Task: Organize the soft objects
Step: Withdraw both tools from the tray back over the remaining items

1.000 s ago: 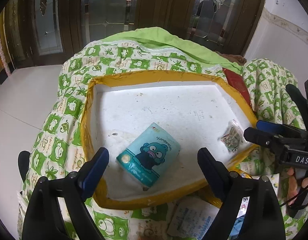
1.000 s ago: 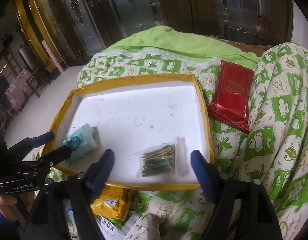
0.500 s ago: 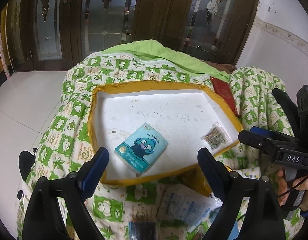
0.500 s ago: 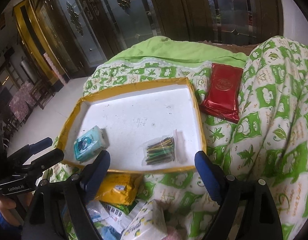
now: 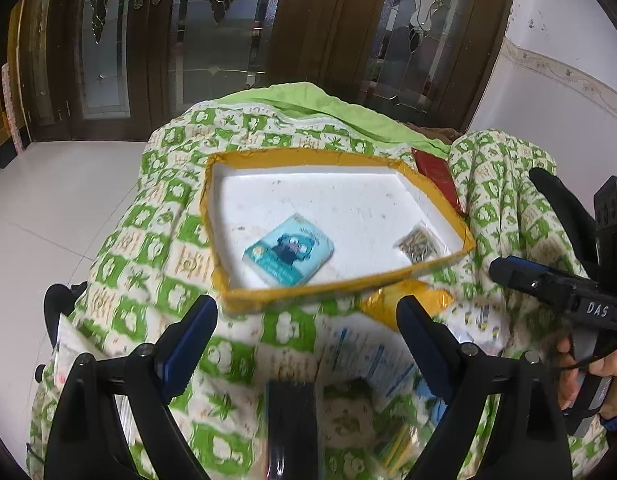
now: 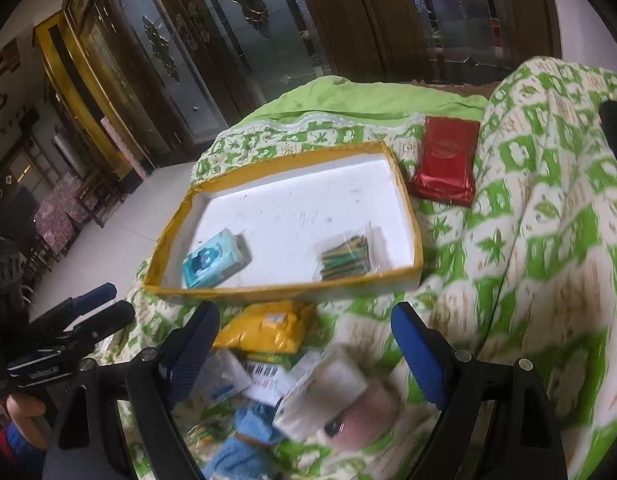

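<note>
Two grippers, left (image 5: 306, 330) and right (image 6: 304, 330), hang with fingers spread, grasping nothing; right jaws just widened. Tissue pack (image 6: 212, 258) and clear packet (image 6: 346, 254) lie apart in the yellow-rimmed tray (image 6: 268, 290).

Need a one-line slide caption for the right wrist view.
Open right tongs hover over loose packets; tissue pack and clear packet lie in the yellow-edged tray.
</note>
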Available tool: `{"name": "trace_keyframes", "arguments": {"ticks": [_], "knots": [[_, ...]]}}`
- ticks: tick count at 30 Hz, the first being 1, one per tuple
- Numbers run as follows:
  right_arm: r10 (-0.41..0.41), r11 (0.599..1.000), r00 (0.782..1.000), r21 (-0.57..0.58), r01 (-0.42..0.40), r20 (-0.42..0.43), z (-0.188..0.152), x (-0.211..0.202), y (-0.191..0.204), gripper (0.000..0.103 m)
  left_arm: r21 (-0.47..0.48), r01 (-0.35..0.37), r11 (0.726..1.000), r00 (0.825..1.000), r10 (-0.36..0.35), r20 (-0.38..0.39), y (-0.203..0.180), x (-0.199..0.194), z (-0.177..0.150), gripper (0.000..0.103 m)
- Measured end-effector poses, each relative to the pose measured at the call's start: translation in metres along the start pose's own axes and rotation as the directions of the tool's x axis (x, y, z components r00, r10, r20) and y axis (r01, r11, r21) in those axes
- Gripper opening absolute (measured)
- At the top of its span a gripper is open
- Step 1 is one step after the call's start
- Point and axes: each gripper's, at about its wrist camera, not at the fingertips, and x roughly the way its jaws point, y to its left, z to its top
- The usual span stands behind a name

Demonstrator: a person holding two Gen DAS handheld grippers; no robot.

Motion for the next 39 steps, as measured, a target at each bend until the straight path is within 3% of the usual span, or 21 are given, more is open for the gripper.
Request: {"name": "trace_keyframes", "arguments": {"ticks": [13,16,19,25,39], "knots": [[0.004,0.999,1.000,-0.038,-0.003,0.019,-0.030,-0.019,0.015,0.091,-0.066,-0.020,0.998,1.000,0.021,0.019,0.015,-0.021,-0.043,0.091],[0.001,0.999,0.999,-0.044,0.000,0.032,-0.035,-0.023,0.017,0.093,-0.056,-0.034,0.998,0.999,0.036,0.037,0.014,-0.027,-0.046,0.091],[-0.006,0.999,0.999,-0.047,0.008,0.045,-0.037,-0.026,0.018,0.094,-0.031,-0.065,0.997,0.996,0.067,0.053,0.008,-0.030,-0.050,0.100],[-0.010,0.999,0.999,-0.048,0.012,0.053,-0.042,-0.030,0.020,0.095,0.019,-0.079,0.997,0.995,0.078,0.062,-0.002,-0.036,-0.055,0.100],[0.000,0.999,0.998,-0.045,0.003,0.068,-0.059,-0.045,0.027,0.102,0.016,-0.073,0.997,0.993,0.071,0.096,-0.005,-0.056,-0.065,0.100]]}}
